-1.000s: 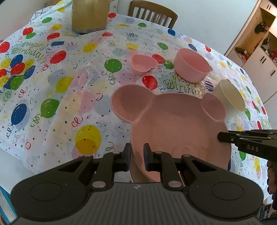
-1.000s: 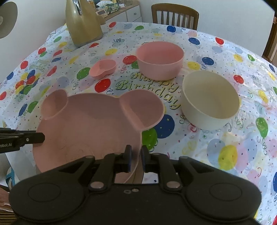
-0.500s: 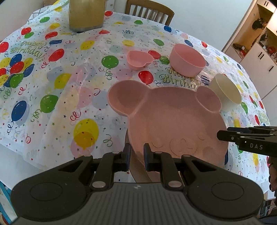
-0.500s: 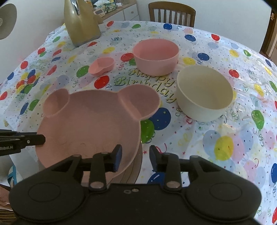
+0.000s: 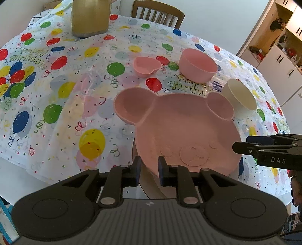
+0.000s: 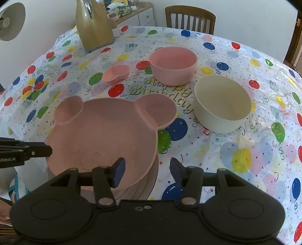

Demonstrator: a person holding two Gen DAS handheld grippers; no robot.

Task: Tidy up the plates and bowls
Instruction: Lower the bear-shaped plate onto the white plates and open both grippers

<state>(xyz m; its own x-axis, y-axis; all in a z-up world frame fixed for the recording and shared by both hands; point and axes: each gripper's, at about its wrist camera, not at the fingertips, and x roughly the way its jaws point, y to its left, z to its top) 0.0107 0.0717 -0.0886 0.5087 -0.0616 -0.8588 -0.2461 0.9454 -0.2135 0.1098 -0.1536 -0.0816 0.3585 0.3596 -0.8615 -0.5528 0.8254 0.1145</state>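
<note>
A pink bear-shaped plate (image 5: 181, 128) (image 6: 105, 132) lies at the table's near edge on top of a stack of beige plates (image 6: 151, 181). My left gripper (image 5: 149, 165) is closed around the plate's near rim, its jaws just starting to open. My right gripper (image 6: 147, 169) has its jaws opening wide; the plate's rim sits by its left finger, untouched by the pads. A round pink bowl (image 5: 197, 64) (image 6: 172, 62), a cream bowl (image 5: 239, 96) (image 6: 221, 105) and a small pink heart dish (image 5: 146, 66) (image 6: 116, 73) stand farther back.
A balloon-print birthday cloth (image 5: 56, 113) covers the table. A gold jug (image 5: 88, 17) (image 6: 94, 24) stands at the far left, with a wooden chair (image 6: 190, 17) behind the table. Cabinets (image 5: 279, 62) line the right wall.
My right gripper opened and let go of the plate's rim. The bear plate settled lower onto the stack. My left jaws have parted slightly.
</note>
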